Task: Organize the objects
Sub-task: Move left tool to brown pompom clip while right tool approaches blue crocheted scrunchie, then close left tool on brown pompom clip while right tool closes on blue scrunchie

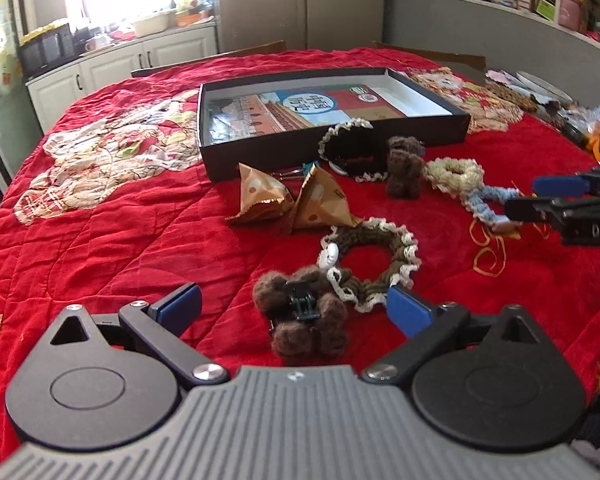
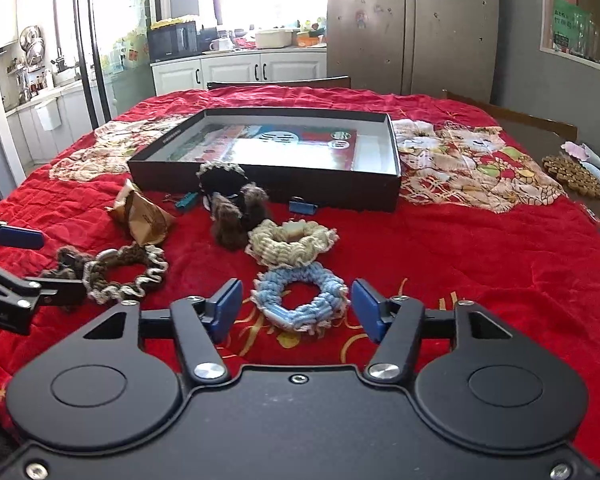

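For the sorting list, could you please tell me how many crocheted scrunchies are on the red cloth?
4: the blue scrunchie nearest the right tool, the cream scrunchie just behind it, the brown scrunchie to the left, and the black scrunchie against the box. Others may be hidden.

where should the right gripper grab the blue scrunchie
Pinch the near band of the blue scrunchie, coming down from above and in front. It lies flat on the quilt as an open ring, and the right gripper already stands open around it, pads clear of both sides.
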The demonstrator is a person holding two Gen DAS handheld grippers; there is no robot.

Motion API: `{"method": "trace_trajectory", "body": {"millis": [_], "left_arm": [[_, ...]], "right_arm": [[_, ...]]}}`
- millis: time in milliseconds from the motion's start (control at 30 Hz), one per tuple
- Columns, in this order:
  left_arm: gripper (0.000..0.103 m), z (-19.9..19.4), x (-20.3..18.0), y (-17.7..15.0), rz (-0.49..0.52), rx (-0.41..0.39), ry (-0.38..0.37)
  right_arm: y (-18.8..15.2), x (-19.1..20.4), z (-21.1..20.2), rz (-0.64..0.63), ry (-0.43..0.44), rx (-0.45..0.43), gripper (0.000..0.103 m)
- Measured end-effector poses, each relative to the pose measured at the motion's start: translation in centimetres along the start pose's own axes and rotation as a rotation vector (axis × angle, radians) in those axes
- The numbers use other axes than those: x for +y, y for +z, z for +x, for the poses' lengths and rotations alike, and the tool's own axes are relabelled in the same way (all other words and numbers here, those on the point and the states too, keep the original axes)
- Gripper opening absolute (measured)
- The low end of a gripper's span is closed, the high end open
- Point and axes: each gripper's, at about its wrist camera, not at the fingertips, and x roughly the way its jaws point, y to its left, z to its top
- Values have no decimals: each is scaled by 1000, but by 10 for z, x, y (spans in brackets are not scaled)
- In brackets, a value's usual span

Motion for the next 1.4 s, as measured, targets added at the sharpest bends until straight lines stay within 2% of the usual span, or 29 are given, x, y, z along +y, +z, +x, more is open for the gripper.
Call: {"method": "trace_trajectory", "body": {"millis": [400,633,767,867,1067,1400], "left_arm": [[82,15,11,-7,-27,31,-21],[66,17,15,-6,-32,26,-20],[47,15,16,-5,-36,23,-34],[43,13,19,-4,-48,25,-39],[42,11,22,-3,-54,14,-44],[42,0,23,9,-44,-36,-32]], "right_arm": [[-4,-7,27,-17,-70,29,41],[-6,-11,34,2,-49,55,28],[-6,-11,34,12,-41,62,20],[-6,-11,34,17,-34,63,16],[-7,-13,32,31,-31,59,11],[3,-10,14,3,-50,-8,10]]}}
